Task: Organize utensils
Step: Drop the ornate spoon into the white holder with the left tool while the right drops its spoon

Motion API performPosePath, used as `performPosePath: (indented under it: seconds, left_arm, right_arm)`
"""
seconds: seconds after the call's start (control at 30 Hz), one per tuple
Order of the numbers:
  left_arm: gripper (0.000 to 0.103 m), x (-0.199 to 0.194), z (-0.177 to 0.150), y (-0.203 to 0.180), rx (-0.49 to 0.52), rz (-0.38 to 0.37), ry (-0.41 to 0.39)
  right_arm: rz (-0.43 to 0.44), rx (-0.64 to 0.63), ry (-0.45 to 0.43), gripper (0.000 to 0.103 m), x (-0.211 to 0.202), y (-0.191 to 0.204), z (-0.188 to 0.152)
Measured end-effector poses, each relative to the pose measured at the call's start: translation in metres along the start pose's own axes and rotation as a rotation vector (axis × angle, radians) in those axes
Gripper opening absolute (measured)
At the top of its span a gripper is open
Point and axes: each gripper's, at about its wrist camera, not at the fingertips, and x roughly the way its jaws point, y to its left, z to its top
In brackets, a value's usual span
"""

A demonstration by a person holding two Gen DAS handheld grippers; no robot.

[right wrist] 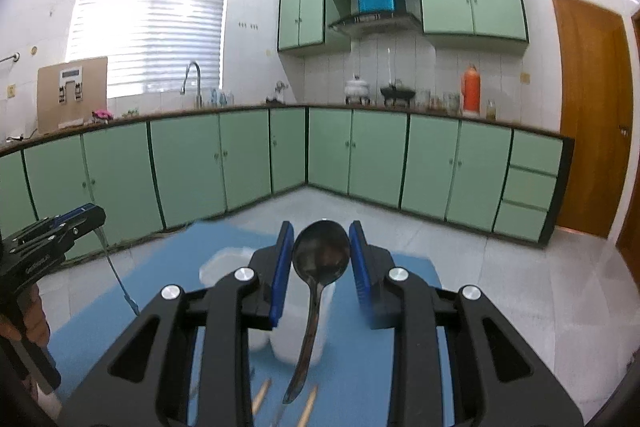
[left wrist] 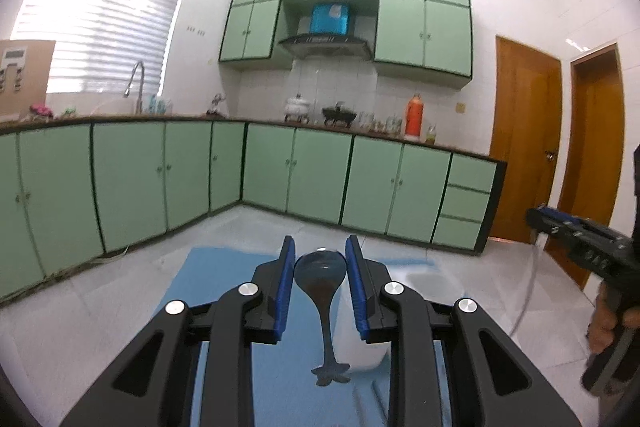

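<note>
My left gripper (left wrist: 320,247) is shut on the bowl of a dark blue spoon (left wrist: 320,269). Its handle hangs down and ends in a flower-shaped tip. In the right wrist view, my right gripper (right wrist: 320,231) is shut on the bowl of a shiny metal spoon (right wrist: 320,255), whose handle also hangs down. Both grippers are held above a blue mat (right wrist: 360,367) and point at the kitchen cabinets. The left gripper (right wrist: 94,213) also shows at the left edge of the right wrist view, with the blue spoon (right wrist: 116,267) dangling from it. The right gripper (left wrist: 536,217) shows at the right edge of the left wrist view.
White cups (right wrist: 224,267) (right wrist: 296,343) stand on the mat under the grippers, one also in the left wrist view (left wrist: 360,343). Wooden chopsticks (right wrist: 262,395) lie on the mat near its front. A hand (left wrist: 604,319) grips the right tool. Green cabinets (left wrist: 320,179) and wooden doors (left wrist: 524,147) stand beyond.
</note>
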Motion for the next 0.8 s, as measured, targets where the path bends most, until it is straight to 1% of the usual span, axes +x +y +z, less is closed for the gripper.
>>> performPosePath:
  seconds: [0.1, 0.2, 0.27, 0.33, 0.4, 0.5, 0.6, 0.8]
  left_arm:
    - [0.025, 0.018, 0.022, -0.011, 0.007, -0.021, -0.044]
    - [0.026, 0.038, 0.038, -0.021, 0.012, -0.043, -0.076]
    - [0.025, 0.053, 0.043, -0.027, 0.018, -0.050, -0.084]
    - [0.025, 0.072, 0.041, -0.034, 0.028, -0.049, -0.077]
    - [0.025, 0.094, 0.033, -0.037, 0.027, -0.057, -0.039]
    - [0.025, 0.119, 0.020, -0.040, 0.020, -0.068, 0.022]
    - [0.025, 0.139, 0.000, -0.038, 0.016, -0.073, 0.082]
    - [0.026, 0.153, -0.029, -0.030, 0.010, -0.064, 0.159]
  right_arm:
    - [-0.017, 0.001, -0.051, 0.027, 0.022, -0.001, 0.017]
    - [-0.028, 0.014, -0.074, 0.027, 0.046, -0.004, 0.028]
    - [-0.057, -0.002, -0.088, 0.027, 0.061, -0.004, 0.027]
    - [-0.077, -0.019, -0.085, 0.027, 0.082, -0.004, 0.023]
    - [-0.078, -0.021, -0.052, 0.027, 0.105, -0.006, 0.014]
    - [-0.071, -0.027, 0.003, 0.027, 0.126, -0.006, -0.005]
    - [-0.057, -0.016, 0.044, 0.027, 0.134, -0.005, -0.024]
    - [-0.019, 0.041, 0.109, 0.028, 0.143, -0.002, -0.045]
